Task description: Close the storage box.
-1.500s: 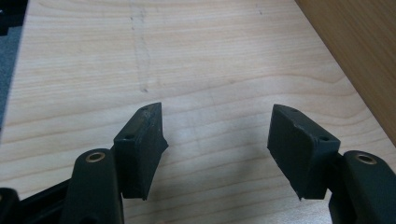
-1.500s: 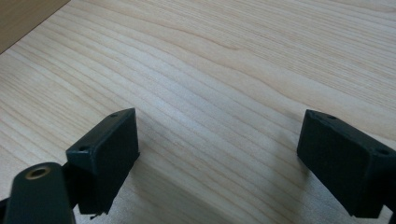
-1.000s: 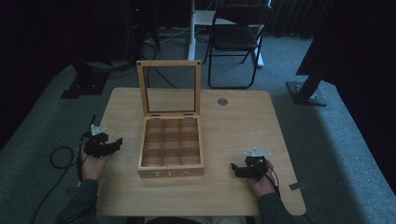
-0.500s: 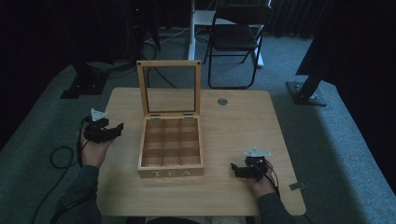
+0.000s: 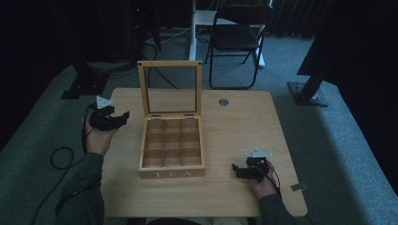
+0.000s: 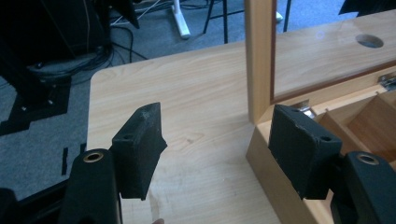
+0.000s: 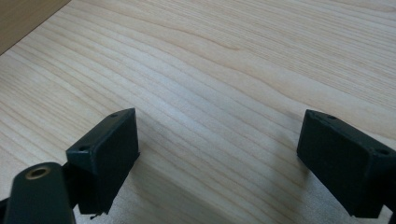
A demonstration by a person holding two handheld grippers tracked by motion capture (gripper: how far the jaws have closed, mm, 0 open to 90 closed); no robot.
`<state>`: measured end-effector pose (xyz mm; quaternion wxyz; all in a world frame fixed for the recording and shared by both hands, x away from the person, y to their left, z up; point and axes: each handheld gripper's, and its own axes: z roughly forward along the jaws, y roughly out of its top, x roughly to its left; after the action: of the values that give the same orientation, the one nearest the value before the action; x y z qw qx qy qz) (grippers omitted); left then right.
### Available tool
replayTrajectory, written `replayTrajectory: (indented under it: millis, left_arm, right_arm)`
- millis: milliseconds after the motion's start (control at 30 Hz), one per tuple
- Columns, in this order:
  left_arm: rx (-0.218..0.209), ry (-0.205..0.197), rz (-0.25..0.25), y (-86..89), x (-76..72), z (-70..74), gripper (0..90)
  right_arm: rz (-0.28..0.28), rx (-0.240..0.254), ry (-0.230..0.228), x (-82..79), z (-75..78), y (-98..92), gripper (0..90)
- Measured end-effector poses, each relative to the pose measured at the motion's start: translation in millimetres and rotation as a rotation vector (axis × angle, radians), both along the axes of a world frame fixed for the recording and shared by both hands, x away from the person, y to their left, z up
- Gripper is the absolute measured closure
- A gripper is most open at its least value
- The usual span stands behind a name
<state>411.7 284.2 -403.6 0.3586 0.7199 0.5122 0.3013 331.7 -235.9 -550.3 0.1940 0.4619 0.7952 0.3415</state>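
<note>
Standing near the middle of the pale wooden table [image 5: 234,136], a wooden tea box [image 5: 172,149] had its glass-paned lid [image 5: 170,89] raised upright at the far side, and the word TEA showed on its near wall. Its inside was split by thin partitions into a grid of compartments, all of them bare wood as far as the high view showed. The left gripper [image 5: 123,116] was held up in the person's left hand [image 5: 97,138] just beside the box's left wall, near the hinged corner, its jaws spread wide and holding nothing. In the left gripper view the left gripper [image 6: 219,135] looked past the lid's frame post, with one jaw over the bare tabletop and the other over the box's rim. The right gripper [image 5: 234,169] lay low on the table to the right of the box's near corner, apart from it, with the right hand [image 5: 263,183] behind it. In the right gripper view the right gripper [image 7: 219,140] had its jaws wide apart over plain wood grain, empty. A small round hole [image 5: 224,101] sat in the tabletop beyond the box, and a dark folding chair [image 5: 237,40] stood on the carpet past the table.
</note>
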Motion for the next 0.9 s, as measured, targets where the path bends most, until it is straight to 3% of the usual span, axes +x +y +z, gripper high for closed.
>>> replayTrajectory:
  millis: [333, 533, 900]
  left_arm:
    - [0.002, 0.000, -0.025, -15.2, 15.9, 4.4, 37.2]
    - [0.028, 0.009, -0.038, -24.4, 28.1, 6.9, 39.8]
    - [0.009, 0.039, -0.045, -31.5, 55.4, 0.1, 36.2]
  right_arm:
    - [0.003, -0.001, 0.000, -0.3, 0.0, 0.3, 12.2]
    - [0.006, -0.002, -0.001, -0.5, 0.0, 0.4, 12.2]
    - [0.005, -0.002, 0.000, -0.5, 0.0, 0.5, 12.2]
